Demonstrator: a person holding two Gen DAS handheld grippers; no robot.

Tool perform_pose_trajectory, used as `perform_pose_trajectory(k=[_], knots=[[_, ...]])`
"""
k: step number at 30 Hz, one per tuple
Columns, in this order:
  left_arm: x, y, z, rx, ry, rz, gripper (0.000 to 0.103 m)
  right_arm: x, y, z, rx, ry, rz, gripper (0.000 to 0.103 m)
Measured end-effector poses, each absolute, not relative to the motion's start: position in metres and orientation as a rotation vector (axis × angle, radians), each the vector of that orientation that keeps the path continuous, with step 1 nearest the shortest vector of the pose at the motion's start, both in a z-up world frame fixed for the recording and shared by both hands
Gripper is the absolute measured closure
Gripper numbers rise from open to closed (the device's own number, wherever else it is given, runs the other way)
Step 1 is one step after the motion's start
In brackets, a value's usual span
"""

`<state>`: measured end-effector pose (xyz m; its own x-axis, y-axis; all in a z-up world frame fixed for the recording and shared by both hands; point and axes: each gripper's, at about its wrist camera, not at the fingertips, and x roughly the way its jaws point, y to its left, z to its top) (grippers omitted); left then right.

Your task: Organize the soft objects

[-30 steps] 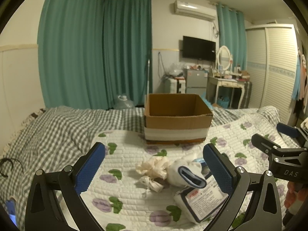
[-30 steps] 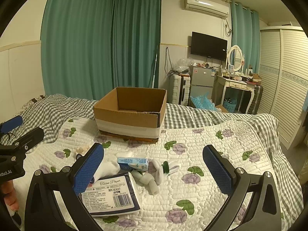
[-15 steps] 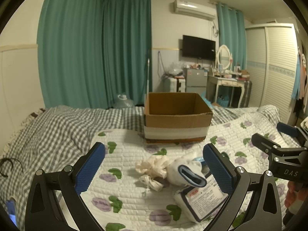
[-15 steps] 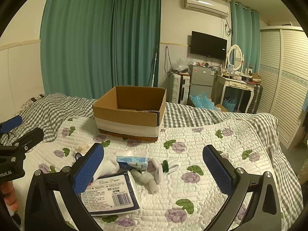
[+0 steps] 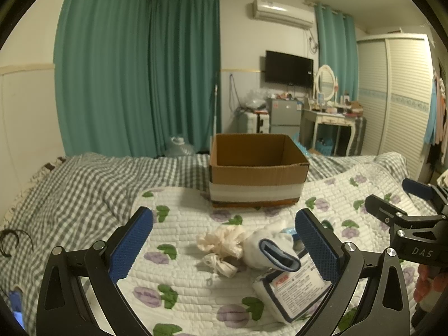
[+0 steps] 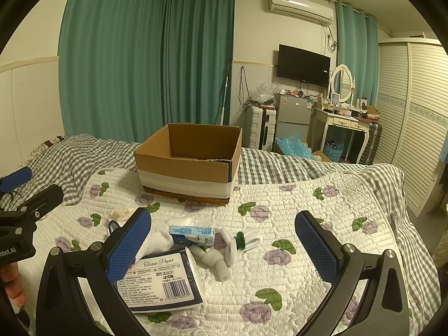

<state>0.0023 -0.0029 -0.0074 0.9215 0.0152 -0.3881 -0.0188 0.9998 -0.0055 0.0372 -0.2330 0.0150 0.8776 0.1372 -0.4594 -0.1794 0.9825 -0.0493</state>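
An open cardboard box point(image 5: 257, 165) point(image 6: 190, 162) stands on the floral quilt, its inside mostly hidden. In front of it lie a cream crumpled cloth point(image 5: 221, 242), a white sock with a blue cuff point(image 5: 268, 250) point(image 6: 156, 236), a tissue paper pack point(image 5: 294, 288) point(image 6: 162, 280), a small blue tissue packet point(image 6: 193, 233), white plastic tubes point(image 6: 212, 260) and a white-and-green item point(image 6: 238, 242). My left gripper point(image 5: 224, 247) hovers open over the cloth and sock. Above the pile, my right gripper point(image 6: 224, 247) is open too. Neither holds anything.
The bed's grey checked blanket point(image 5: 84, 184) spreads left and behind. The quilt's right half point(image 6: 322, 210) is bare. Each gripper shows at the other view's edge point(image 5: 408, 224) point(image 6: 19, 210). A dark hair tie point(image 5: 11, 242) lies at far left. Furniture stands beyond the bed.
Both views have shifted only slightly, with the box a touch higher in frame. Nothing on the quilt has moved and both grippers stay open.
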Motion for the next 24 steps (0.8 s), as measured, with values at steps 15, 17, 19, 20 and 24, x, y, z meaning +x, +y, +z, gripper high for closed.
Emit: perform_pose_trajectory(k=[15, 17, 19, 20, 24], knots=[[0.0024, -0.0033, -0.0081, -0.009, 0.4, 0.015, 0.0, 0.0337, -0.2348, 0.0126, -0.1, 0.476, 0.168, 0.0], [0.0025, -0.0031, -0.0079, -0.009, 0.399, 0.016, 0.0, 0.0348, -0.2338, 0.013, -0.1, 0.476, 0.168, 0.0], [0.0027, -0.003, -0.0077, -0.009, 0.399, 0.016, 0.0, 0.0349, -0.2336, 0.0132, -0.1, 0.475, 0.168, 0.0], [0.0026, -0.003, -0.0077, -0.009, 0.399, 0.016, 0.0, 0.0349, -0.2336, 0.0134, -0.101, 0.476, 0.168, 0.0], [0.0016, -0.003, -0.0074, -0.005, 0.401, 0.021, 0.0, 0.0347, -0.2335, 0.0137, -0.102, 0.477, 0.169, 0.0]])
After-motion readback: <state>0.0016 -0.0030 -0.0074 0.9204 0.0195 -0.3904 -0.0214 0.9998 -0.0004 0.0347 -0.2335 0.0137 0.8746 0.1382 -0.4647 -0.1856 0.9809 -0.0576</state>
